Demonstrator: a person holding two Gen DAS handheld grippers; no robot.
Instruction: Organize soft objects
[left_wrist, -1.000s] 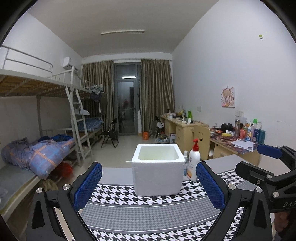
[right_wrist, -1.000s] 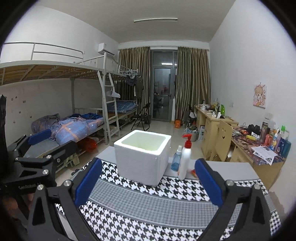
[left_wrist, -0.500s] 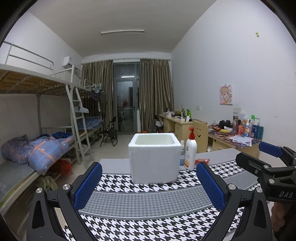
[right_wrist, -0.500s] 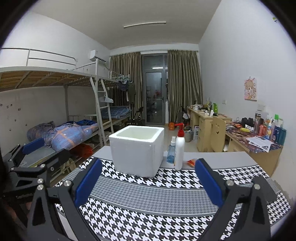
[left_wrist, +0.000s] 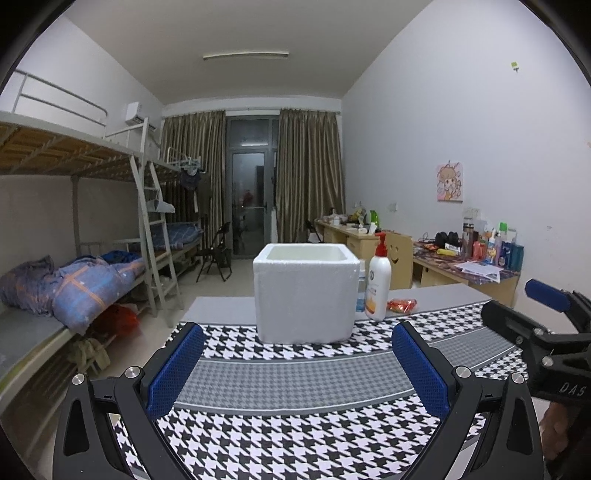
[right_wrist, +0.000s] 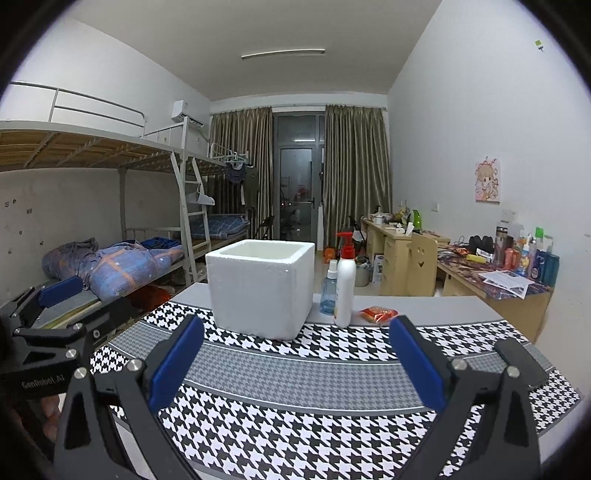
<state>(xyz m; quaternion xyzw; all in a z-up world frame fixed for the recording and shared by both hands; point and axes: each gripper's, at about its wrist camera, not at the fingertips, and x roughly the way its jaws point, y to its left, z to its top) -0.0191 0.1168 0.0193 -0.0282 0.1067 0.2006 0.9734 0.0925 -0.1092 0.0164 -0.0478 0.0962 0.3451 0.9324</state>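
On the houndstooth cloth (left_wrist: 295, 435) a white foam box (left_wrist: 306, 295) stands open-topped; pump bottle (left_wrist: 378, 283), small spray bottle (right_wrist: 328, 288) and red packet (right_wrist: 379, 314) just to its right. Left gripper (left_wrist: 295, 369) and right gripper (right_wrist: 295, 363) hover short of it, jaws spread, empty.

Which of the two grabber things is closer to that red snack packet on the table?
Right, as far as I can judge. The right gripper has the red packet just beyond its right-hand finger; the left gripper faces the white foam box, with the packet farther off to its right.
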